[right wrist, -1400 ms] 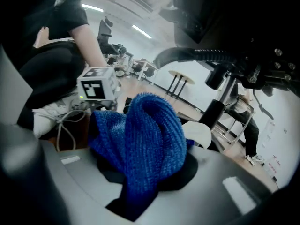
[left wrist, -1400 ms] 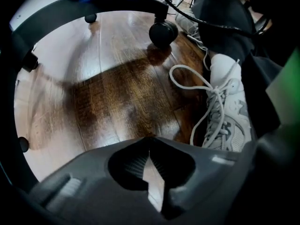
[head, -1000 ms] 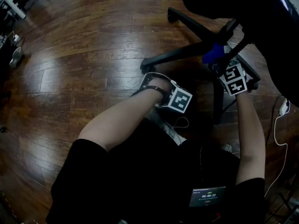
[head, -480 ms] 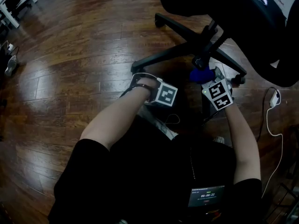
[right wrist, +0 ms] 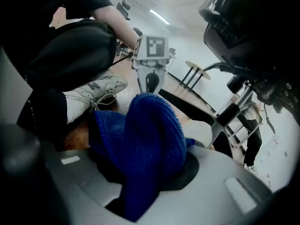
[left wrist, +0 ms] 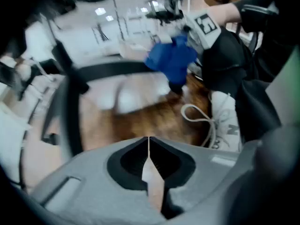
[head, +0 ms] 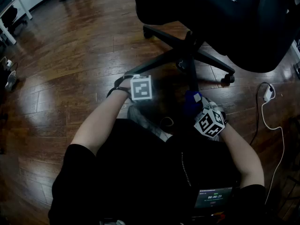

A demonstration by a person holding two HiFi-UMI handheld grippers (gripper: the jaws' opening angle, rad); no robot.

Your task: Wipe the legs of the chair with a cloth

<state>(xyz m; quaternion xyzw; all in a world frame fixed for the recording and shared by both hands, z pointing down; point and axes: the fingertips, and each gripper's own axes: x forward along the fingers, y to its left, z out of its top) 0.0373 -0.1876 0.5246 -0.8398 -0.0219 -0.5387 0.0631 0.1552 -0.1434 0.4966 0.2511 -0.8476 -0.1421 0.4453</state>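
Right gripper (right wrist: 151, 175) clamps a bunched blue knitted cloth (right wrist: 150, 135) near the black star-shaped chair base (head: 165, 61); left gripper (left wrist: 149, 150), jaws together, holds nothing.

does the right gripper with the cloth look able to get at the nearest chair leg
Probably yes: the right gripper holds the blue cloth just short of that chair leg, and nothing visible lies between them.

- Floor (head: 70, 55): wood planks, dark brown, glossy, bright glare patches.
- Cloth (right wrist: 150, 139): blue knit, coarse ribbed weave, fuzzy edge, matt.
- Chair legs (head: 193, 74): black, smooth, matt; plastic or metal, cannot tell.
- Left gripper (left wrist: 149, 144): grey plastic shell, smooth, matt; black inlay round jaws.
- Shoe (left wrist: 227, 121): white, smooth upper, woven lace.
- Cable (head: 267, 121): white, smooth plastic sheath.
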